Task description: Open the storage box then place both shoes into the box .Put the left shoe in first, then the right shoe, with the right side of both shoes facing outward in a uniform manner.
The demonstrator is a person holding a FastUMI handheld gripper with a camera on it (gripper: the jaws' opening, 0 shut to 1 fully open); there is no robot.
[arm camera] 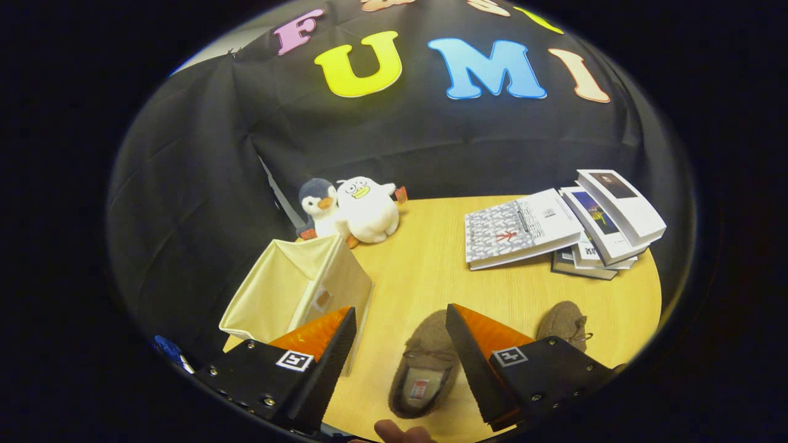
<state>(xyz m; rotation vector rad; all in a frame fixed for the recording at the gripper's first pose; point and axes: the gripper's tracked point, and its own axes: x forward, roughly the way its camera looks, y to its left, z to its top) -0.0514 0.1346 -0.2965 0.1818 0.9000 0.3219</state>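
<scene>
Gripper (400,344) jaws spread wide, holding nothing, poised low-centre frame over brown slipper (425,375) prob. for first pick; 2nd slipper (561,321) lower right behind right finger, cream fabric storage box (295,289) lower left w/ top open.

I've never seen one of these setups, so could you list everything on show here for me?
storage box: one, cream fabric, open, beside and beyond one finger of the tongs
shoes: two, brown and fuzzy; one between the fingers, the other beyond the opposite finger
plush toys: two, a penguin and a white duck-like one, behind the box
books: a fanned stack, mostly white covers, far side
table: one, light wood, round
fingertip: one, at the shoe's heel
tongs: one pair, open, holding nothing
</scene>
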